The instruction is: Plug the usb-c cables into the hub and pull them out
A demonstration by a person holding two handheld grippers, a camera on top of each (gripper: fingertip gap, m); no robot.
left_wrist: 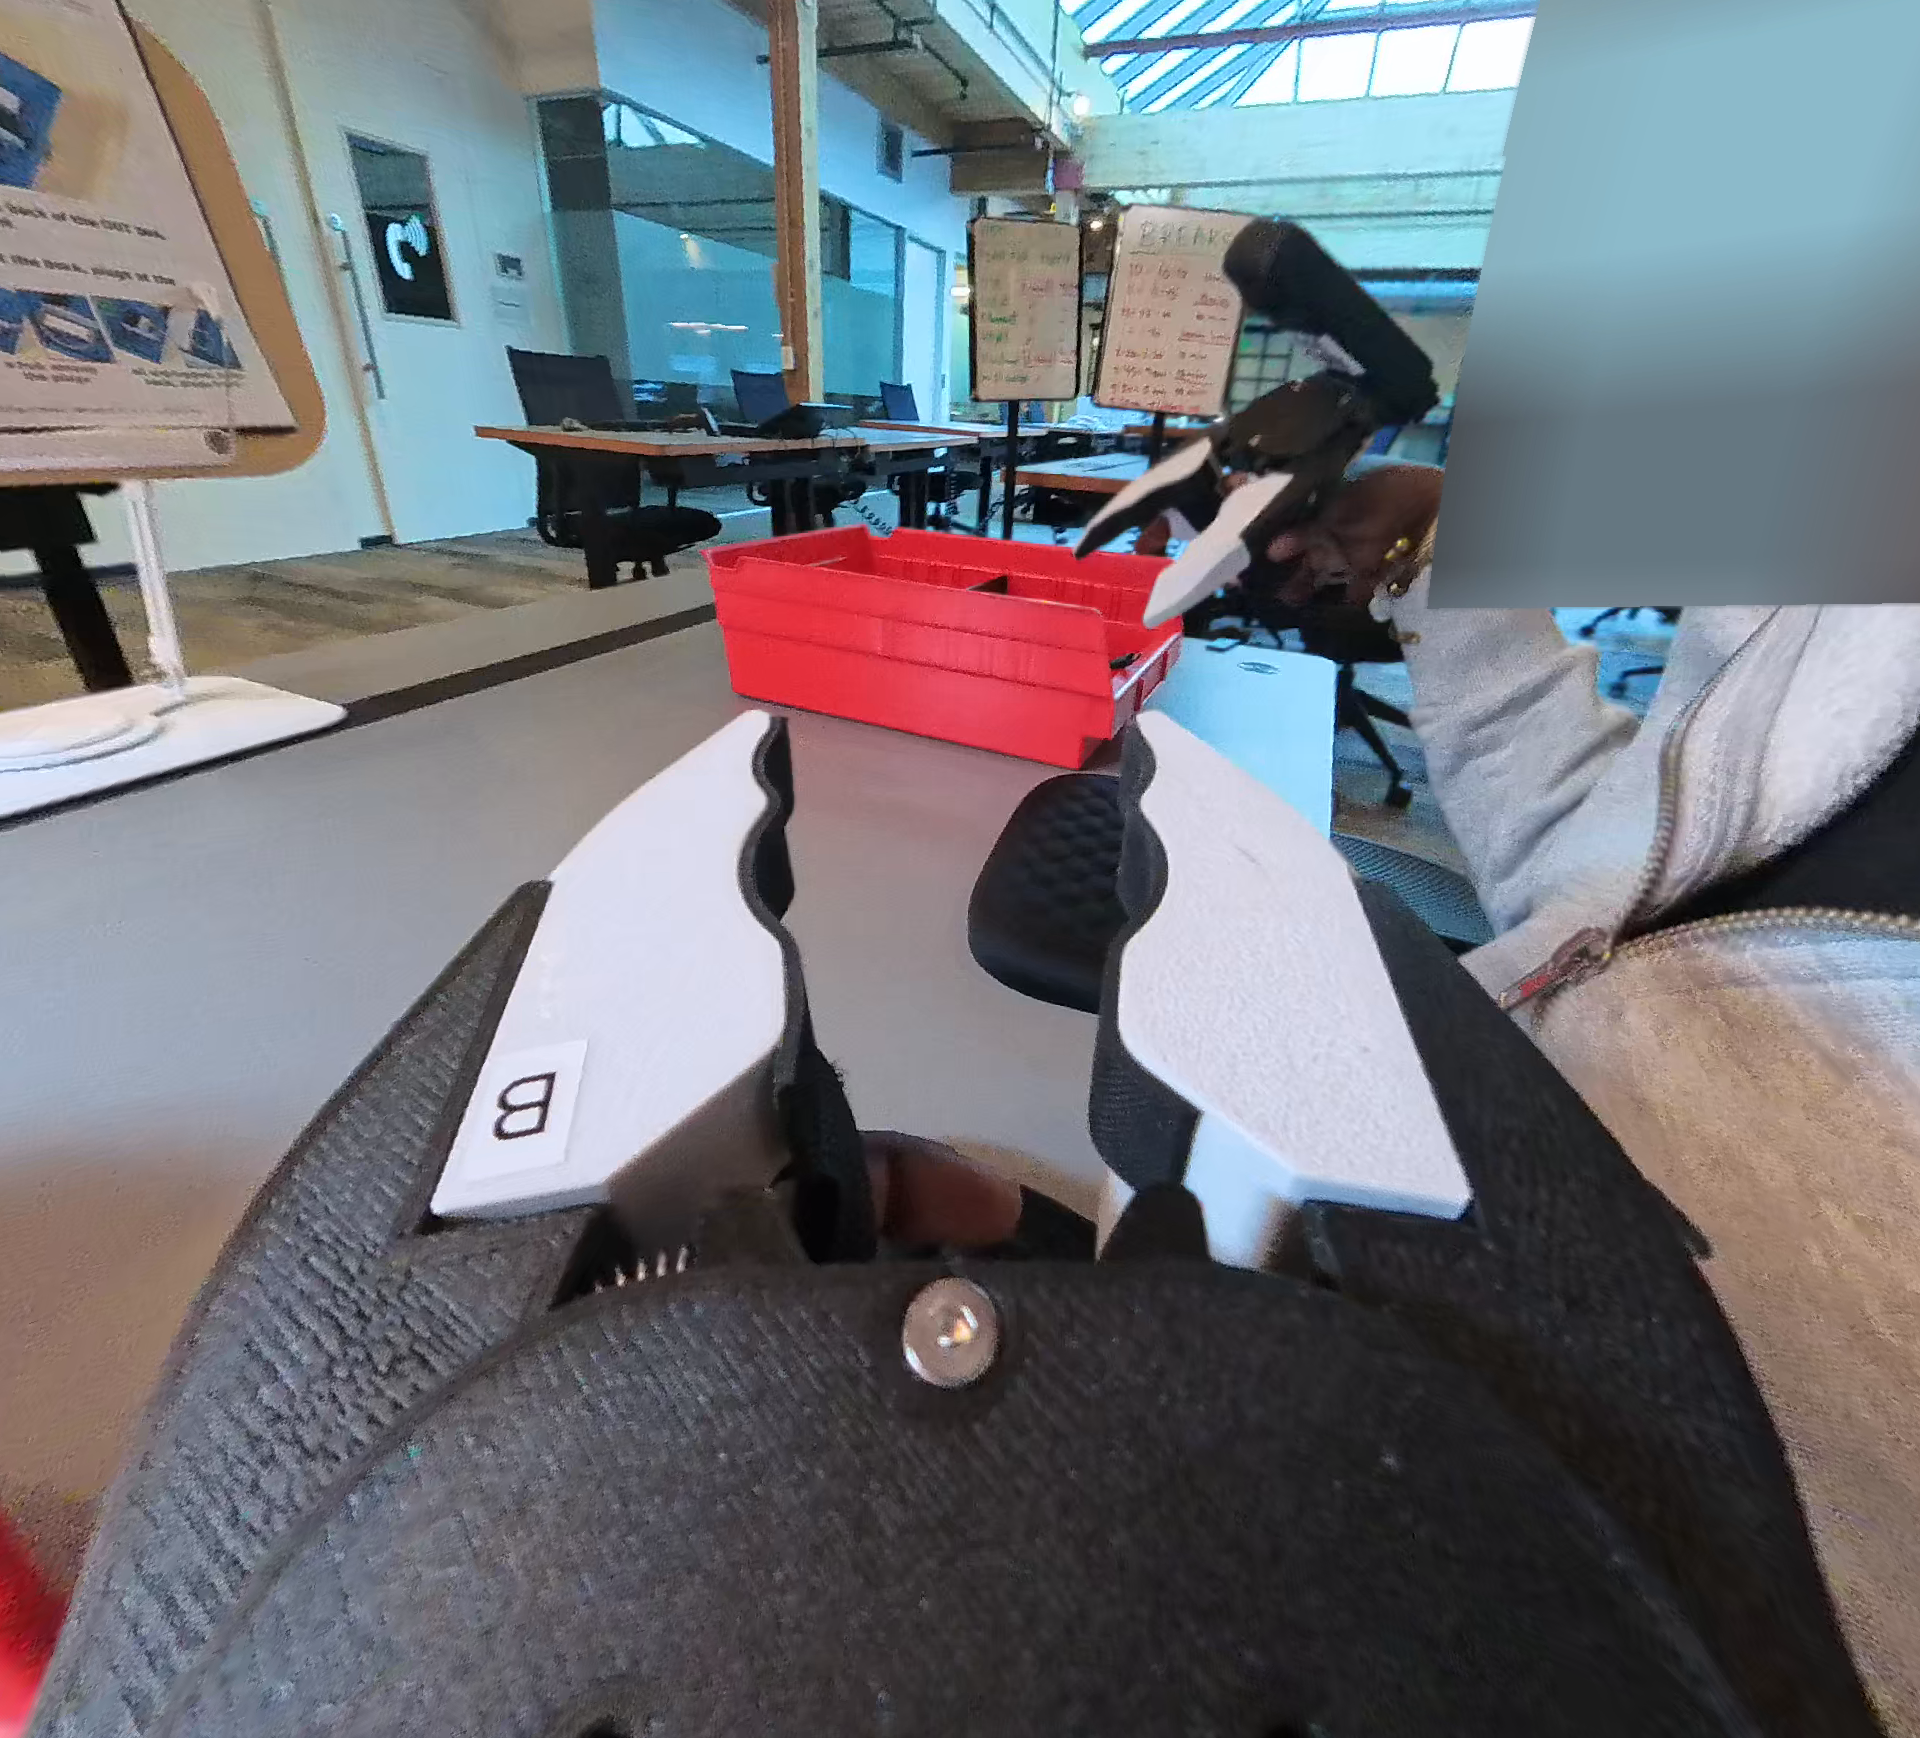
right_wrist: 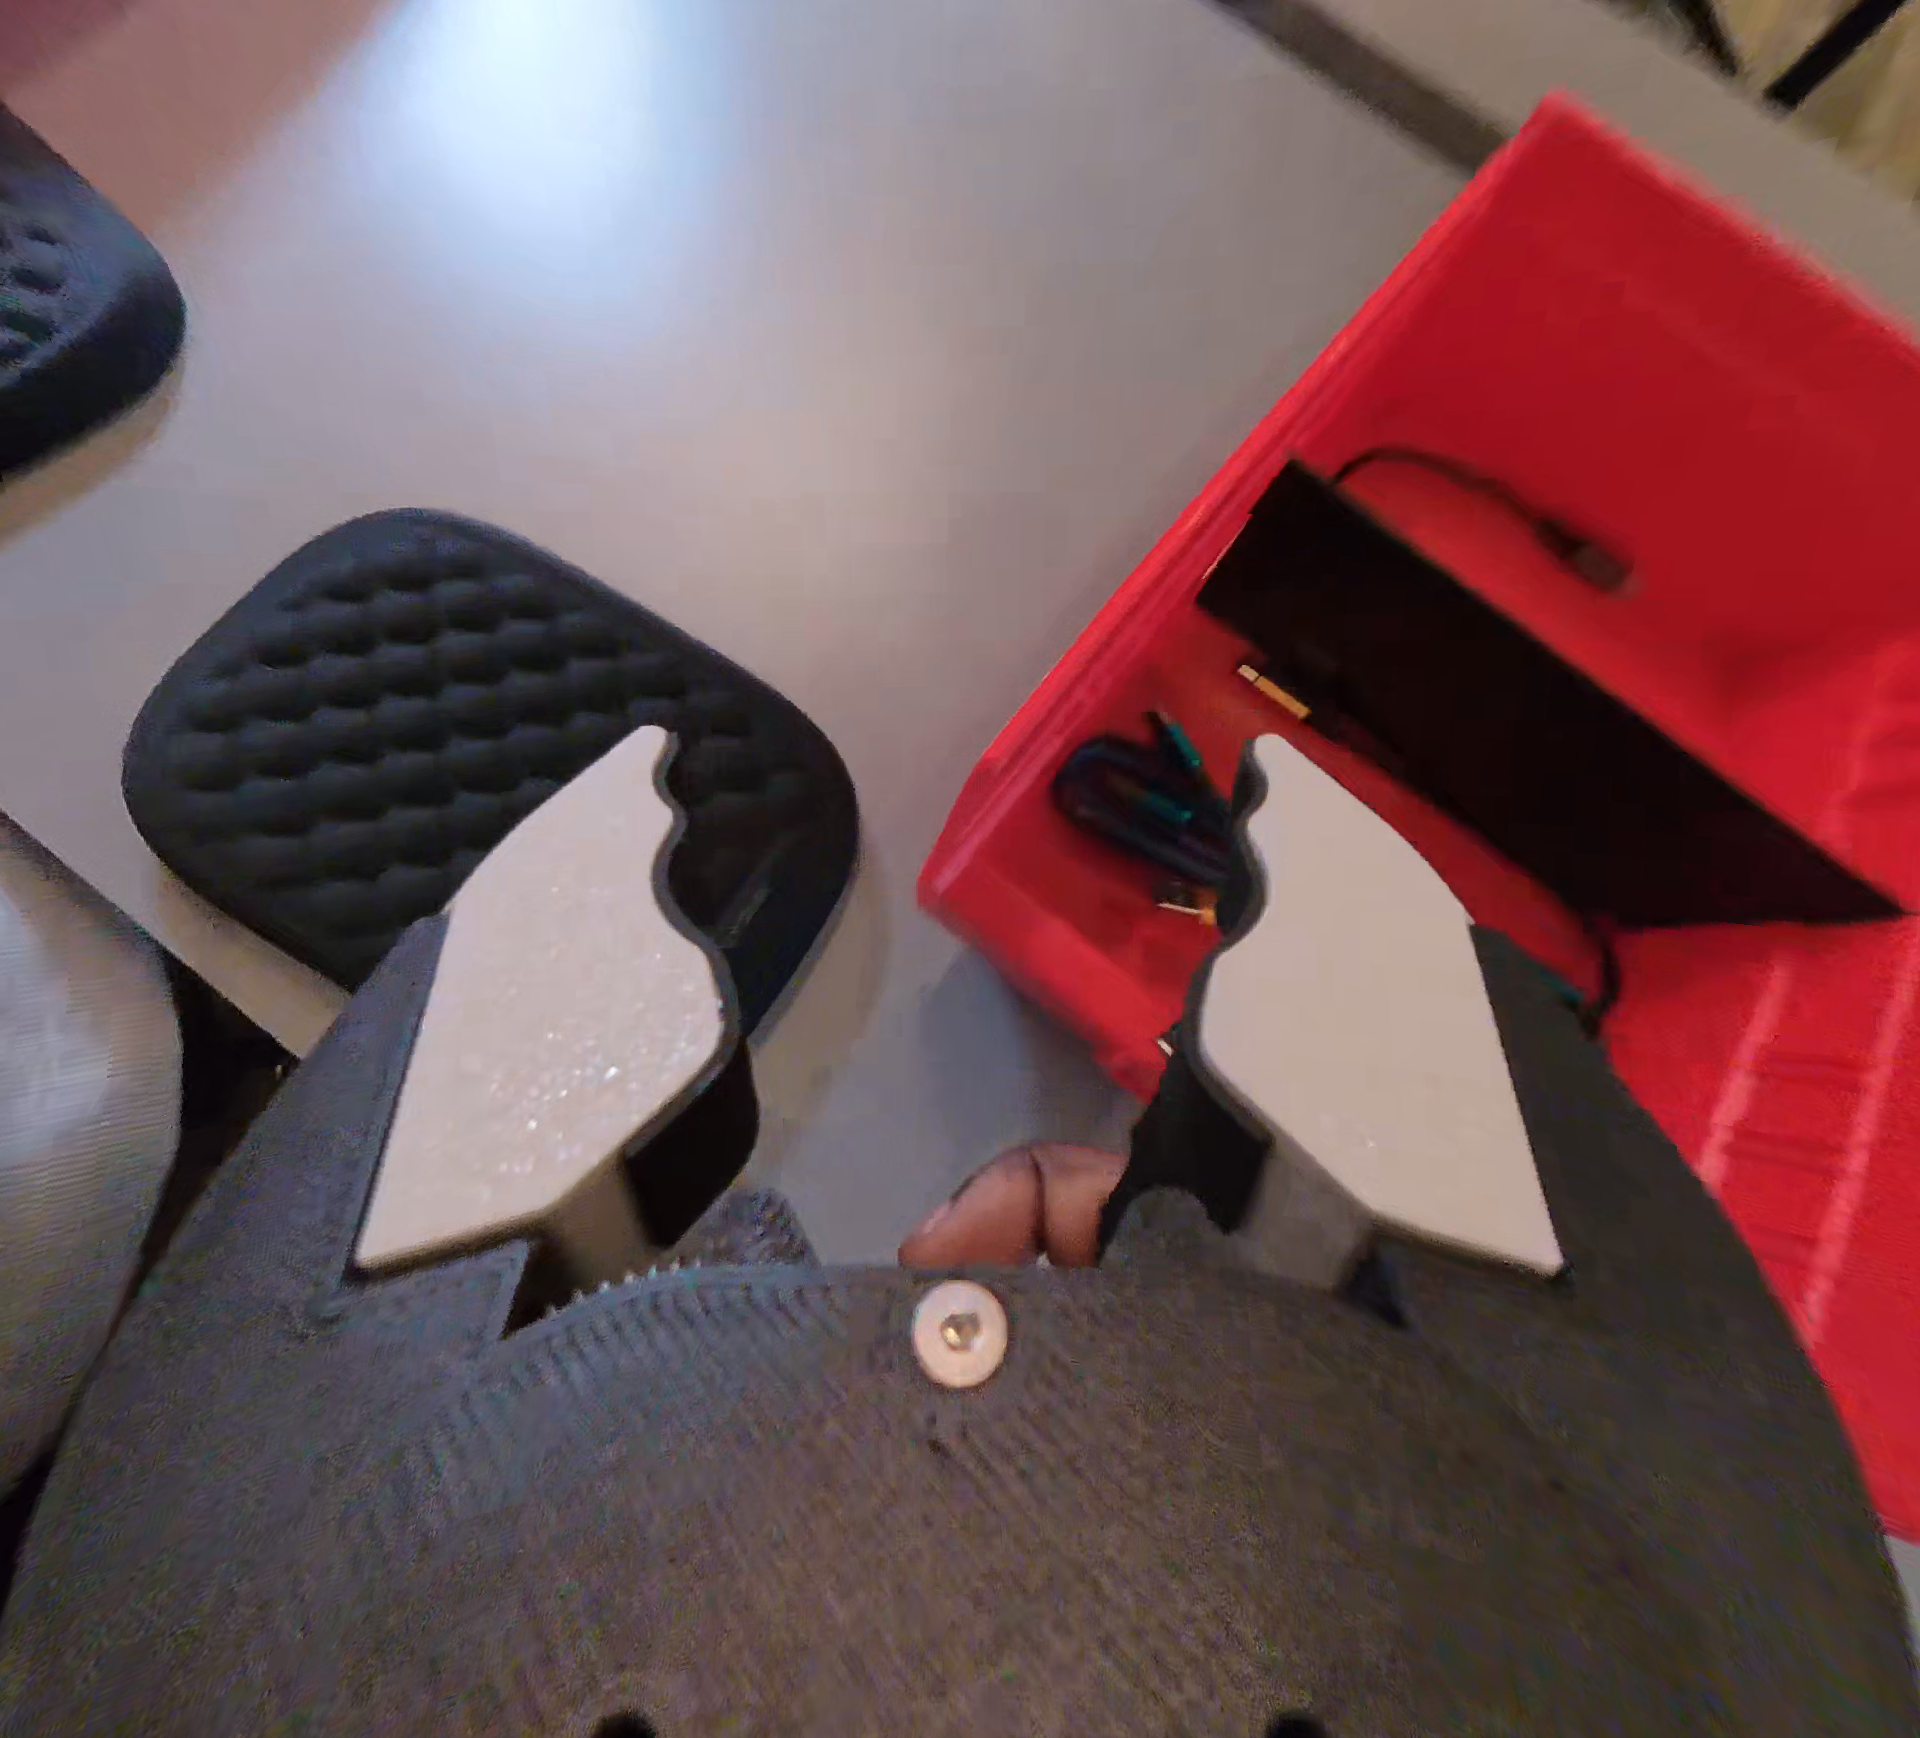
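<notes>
A red bin (right_wrist: 1403,358) stands on the grey table (right_wrist: 831,286). A black divider (right_wrist: 1507,701) splits it. A bundle of black cables (right_wrist: 1143,815) with small plugs lies in the near compartment, and another thin black cable (right_wrist: 1558,535) lies behind the divider. I cannot make out a hub. My right gripper (right_wrist: 956,743) is open and empty, hovering above the bin's near corner; it also shows in the left wrist view (left_wrist: 1117,587) above the bin's (left_wrist: 935,649) right end. My left gripper (left_wrist: 954,732) is open and empty, low over the table and pointing at the bin.
A black textured pad (right_wrist: 416,701) lies on the table beside the bin and shows in the left wrist view (left_wrist: 1049,899). A second black pad (right_wrist: 62,306) is further left. A white stand base (left_wrist: 156,732) with an instruction board (left_wrist: 104,234) is on the left.
</notes>
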